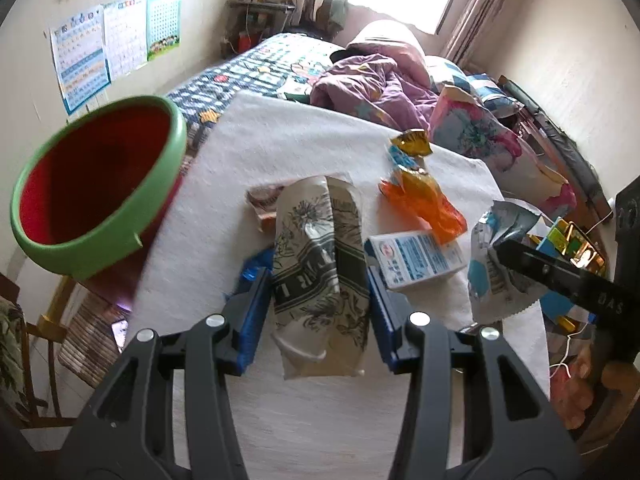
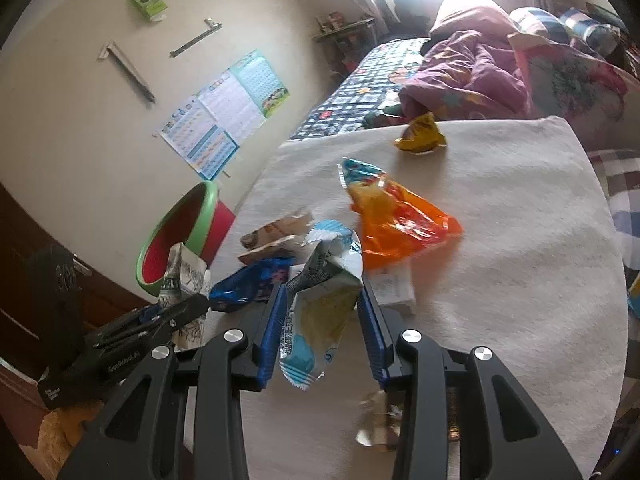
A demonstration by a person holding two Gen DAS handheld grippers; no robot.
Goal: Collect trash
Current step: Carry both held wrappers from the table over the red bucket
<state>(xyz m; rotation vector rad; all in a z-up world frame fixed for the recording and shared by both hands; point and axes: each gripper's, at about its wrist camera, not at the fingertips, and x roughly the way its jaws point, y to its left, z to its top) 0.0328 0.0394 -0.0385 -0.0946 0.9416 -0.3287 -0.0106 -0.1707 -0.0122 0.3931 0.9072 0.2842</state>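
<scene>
Left tool (image 1: pixel 320 300) clamps printed carton (image 1: pixel 320 272); right tool (image 2: pixel 322 328) clamps wrapper (image 2: pixel 320 312); bin (image 1: pixel 96 184) beside cloth edge.

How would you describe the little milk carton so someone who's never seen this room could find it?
Start at the white cloth spread over the table in front of the bed. Near its middle lies an orange wrapper; the milk carton lies on its side just in front of it. It is the only boxy piece there, white with blue print, while its neighbours are crumpled wrappers.
</scene>
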